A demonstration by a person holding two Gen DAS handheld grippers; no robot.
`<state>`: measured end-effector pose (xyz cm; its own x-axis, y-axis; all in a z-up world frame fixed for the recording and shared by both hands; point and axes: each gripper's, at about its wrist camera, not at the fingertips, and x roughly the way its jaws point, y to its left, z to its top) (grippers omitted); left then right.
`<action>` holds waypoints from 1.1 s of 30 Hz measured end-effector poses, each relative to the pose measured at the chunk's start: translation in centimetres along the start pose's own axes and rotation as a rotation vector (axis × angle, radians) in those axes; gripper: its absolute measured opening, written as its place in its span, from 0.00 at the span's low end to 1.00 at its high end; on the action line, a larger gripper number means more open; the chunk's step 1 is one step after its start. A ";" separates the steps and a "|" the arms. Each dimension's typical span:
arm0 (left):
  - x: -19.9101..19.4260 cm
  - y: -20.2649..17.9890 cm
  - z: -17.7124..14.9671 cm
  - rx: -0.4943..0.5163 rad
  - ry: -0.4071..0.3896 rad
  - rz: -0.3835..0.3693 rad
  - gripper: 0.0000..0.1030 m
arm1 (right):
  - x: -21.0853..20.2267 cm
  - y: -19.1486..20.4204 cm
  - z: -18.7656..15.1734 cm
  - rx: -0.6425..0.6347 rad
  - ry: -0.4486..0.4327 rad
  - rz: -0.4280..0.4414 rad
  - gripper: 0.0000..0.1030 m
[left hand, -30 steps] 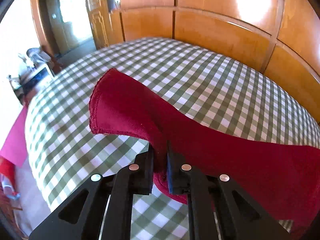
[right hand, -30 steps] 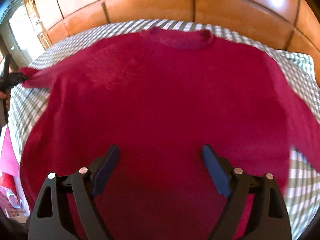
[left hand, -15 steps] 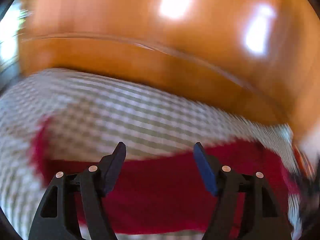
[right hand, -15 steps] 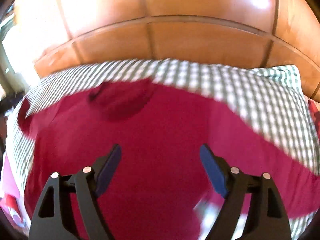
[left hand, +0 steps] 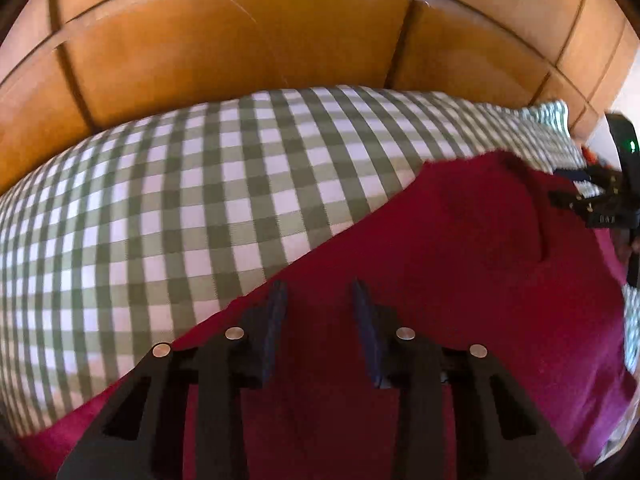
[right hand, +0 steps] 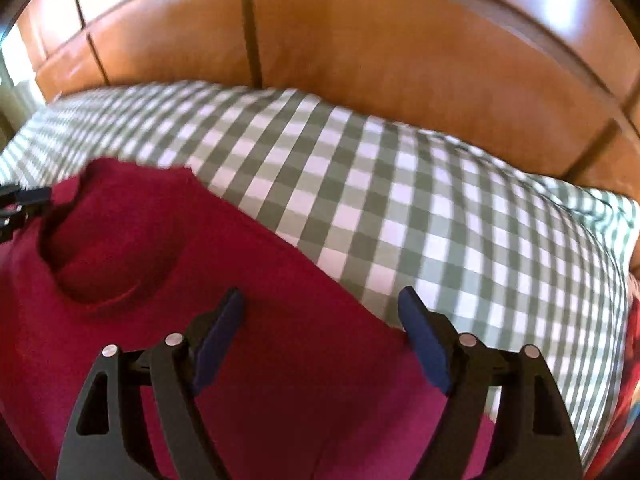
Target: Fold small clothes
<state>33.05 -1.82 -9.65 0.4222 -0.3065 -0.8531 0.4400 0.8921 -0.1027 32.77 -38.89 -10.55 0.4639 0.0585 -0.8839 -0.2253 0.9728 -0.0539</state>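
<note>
A dark red sweater (left hand: 460, 280) lies flat on the green-and-white checked bed sheet (left hand: 200, 208). My left gripper (left hand: 320, 304) hovers over the sweater's slanting edge. Its jaws are closing, a narrow gap is left, and only flat fabric shows below them. My right gripper (right hand: 320, 300) is over the red sweater (right hand: 160, 320), to the right of the neckline (right hand: 80, 248). Its jaws are wide but closing, with nothing pinched. Each gripper shows at the edge of the other's view: right gripper (left hand: 592, 200), left gripper (right hand: 20, 204).
A wooden panelled headboard (left hand: 260, 48) rises just behind the bed. A checked pillow (right hand: 592, 216) lies at the far right. Bare sheet (right hand: 400, 200) stretches between the sweater and the headboard.
My left gripper let go of the sleeve, opened, swung across to the sweater's upper edge and narrowed again. My right gripper moved up from the body to beside the neckline, its jaws narrowing slightly.
</note>
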 end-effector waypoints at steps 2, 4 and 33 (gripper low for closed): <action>-0.1 -0.6 -0.3 0.048 -0.018 -0.002 0.04 | -0.4 0.7 -0.3 -0.039 -0.011 0.031 0.34; -0.1 -1.7 -0.4 0.081 -0.057 0.026 0.02 | -1.1 2.0 -0.8 -0.097 -0.027 -0.015 0.10; -11.0 0.7 -14.3 -0.262 -0.097 -0.157 0.02 | -9.0 0.3 -14.3 0.246 -0.150 -0.106 0.76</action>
<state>17.42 6.95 -7.62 0.4448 -0.4659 -0.7649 0.2919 0.8828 -0.3680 16.27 -42.37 -9.29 0.5990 -0.0314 -0.8001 0.0370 0.9992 -0.0116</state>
